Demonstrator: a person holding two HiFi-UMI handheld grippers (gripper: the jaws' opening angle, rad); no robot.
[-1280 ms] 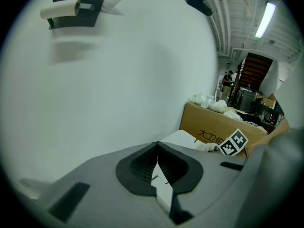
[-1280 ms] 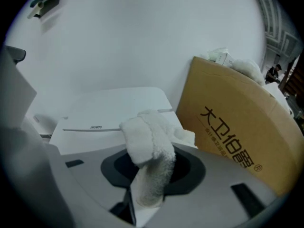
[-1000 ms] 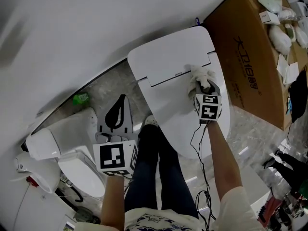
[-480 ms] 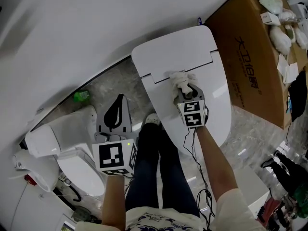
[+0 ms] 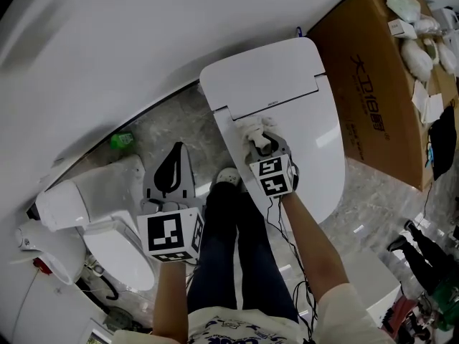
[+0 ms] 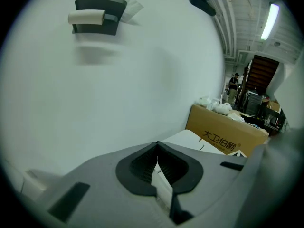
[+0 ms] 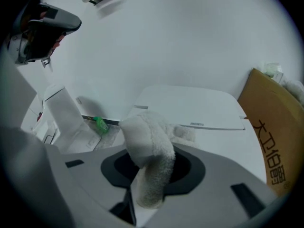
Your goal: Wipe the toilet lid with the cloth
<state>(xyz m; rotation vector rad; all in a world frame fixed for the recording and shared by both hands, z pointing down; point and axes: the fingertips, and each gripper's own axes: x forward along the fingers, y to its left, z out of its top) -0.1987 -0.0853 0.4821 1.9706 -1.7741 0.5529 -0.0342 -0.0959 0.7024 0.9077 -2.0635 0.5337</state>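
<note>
The fluffy white terry cloth [image 7: 147, 160] looks soft and nubby, while the white toilet lid [image 5: 315, 127] is smooth, glossy plastic. Brown cardboard box [image 5: 380, 77] on the right is plain matt.

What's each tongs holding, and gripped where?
Right tongs: shut on the white cloth, pinched at a bunched fold, with the rest bulging out ahead onto the toilet lid. Left tongs: shut, nothing between them.

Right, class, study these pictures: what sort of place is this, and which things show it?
Probably a storeroom or showroom for bathroom fittings, not a home bathroom: the toilet lid under the cloth has a second toilet beside it, and a large printed cardboard box stands close by.
</note>
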